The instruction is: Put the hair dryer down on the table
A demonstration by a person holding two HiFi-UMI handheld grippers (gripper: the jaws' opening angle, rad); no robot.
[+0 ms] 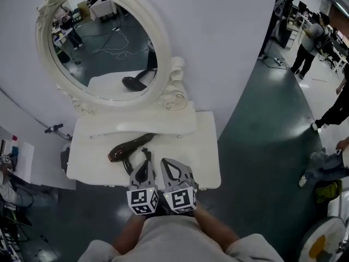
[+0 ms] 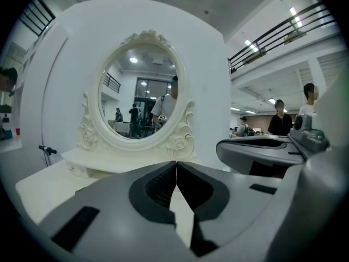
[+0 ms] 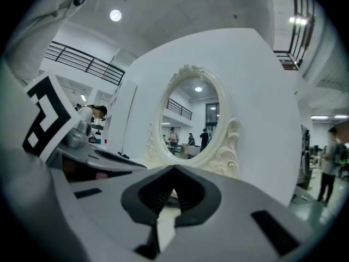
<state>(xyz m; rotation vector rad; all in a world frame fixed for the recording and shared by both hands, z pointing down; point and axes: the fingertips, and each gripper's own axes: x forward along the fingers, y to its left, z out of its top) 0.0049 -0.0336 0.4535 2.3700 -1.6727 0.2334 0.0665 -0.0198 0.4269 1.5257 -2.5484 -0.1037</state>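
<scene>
I have both grippers low in front of me at the near edge of the white table (image 1: 210, 152), side by side and almost touching each other. The left gripper (image 2: 176, 164) has its jaws pressed together at the tips, with nothing between them; past them I see only the table top and the mirror (image 2: 139, 94). The right gripper (image 3: 174, 169) is the same: jaws together, nothing held.

The hair dryer (image 1: 130, 148) is not in either gripper. It lies flat on the table, a dark, glossy shape set at a slant, in front of the raised shelf (image 1: 142, 125) that carries the mirror. From the head view the left gripper's tip sits just beside the hair dryer's near side; I cannot tell whether they touch. The right gripper is a little further to its right, apart from it.

The oval mirror stands upright against the white wall panel (image 1: 218, 42), and the hair dryer shows in its glass. Off to the right, people (image 1: 308, 40) stand on the dark floor (image 1: 262, 146).
</scene>
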